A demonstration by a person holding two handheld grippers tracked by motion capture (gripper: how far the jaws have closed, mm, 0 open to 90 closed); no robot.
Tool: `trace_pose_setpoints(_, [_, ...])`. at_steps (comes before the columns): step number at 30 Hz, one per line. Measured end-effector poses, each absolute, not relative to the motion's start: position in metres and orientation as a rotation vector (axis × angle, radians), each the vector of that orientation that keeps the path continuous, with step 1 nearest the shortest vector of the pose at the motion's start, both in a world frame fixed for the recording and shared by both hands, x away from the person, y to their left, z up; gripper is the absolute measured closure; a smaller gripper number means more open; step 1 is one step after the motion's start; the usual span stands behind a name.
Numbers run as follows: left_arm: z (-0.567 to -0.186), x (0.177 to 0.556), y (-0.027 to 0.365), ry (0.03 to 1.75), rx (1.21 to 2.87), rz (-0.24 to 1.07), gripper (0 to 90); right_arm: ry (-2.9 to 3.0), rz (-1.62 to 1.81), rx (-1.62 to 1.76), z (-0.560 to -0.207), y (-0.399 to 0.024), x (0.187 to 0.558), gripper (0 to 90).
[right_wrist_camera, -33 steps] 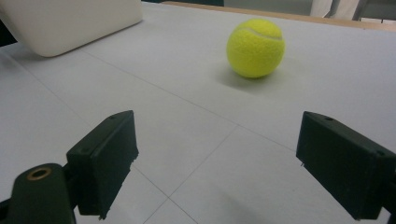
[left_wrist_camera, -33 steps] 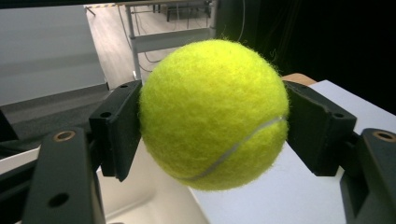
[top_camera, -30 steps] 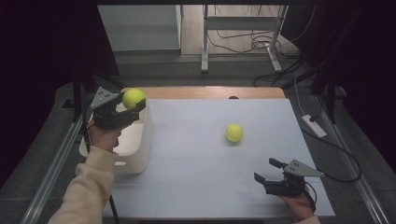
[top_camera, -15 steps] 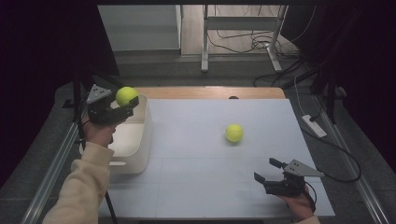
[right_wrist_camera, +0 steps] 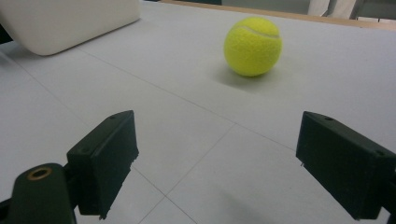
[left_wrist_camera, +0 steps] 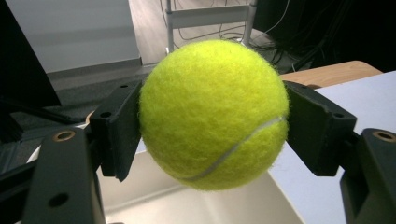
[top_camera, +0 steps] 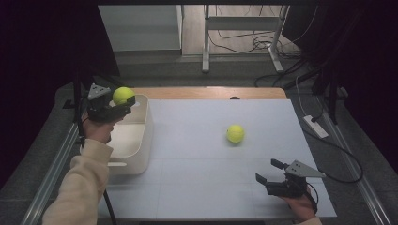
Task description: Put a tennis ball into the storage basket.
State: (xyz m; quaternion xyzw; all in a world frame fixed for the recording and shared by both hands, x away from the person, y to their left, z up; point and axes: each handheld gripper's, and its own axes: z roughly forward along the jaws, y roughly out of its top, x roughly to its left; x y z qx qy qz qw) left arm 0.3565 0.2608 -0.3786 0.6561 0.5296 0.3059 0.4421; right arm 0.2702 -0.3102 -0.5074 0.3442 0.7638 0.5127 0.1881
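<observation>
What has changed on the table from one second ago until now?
The left tool, shut on a tennis ball, has carried it a little toward the left edge and slightly lower, above the white bin. The grip is unchanged. The second tennis ball on the mat and the open right tool stayed where they were.

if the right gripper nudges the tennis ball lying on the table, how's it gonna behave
The loose tennis ball is round and rests alone on the flat white table, so a nudge would probably send it rolling. Its fuzzy felt should grip well rather than slip. The right gripper stands open, apart from it, and looks wide enough to straddle it.
</observation>
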Motion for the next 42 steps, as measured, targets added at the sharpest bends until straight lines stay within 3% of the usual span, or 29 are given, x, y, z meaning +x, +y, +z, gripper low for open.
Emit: trace_pose_setpoints(42, [-0.402,0.378,0.285,1.482,1.690,0.681,26.3,2.152,1.431,0.966,-0.508,-0.310,0.270,13.1])
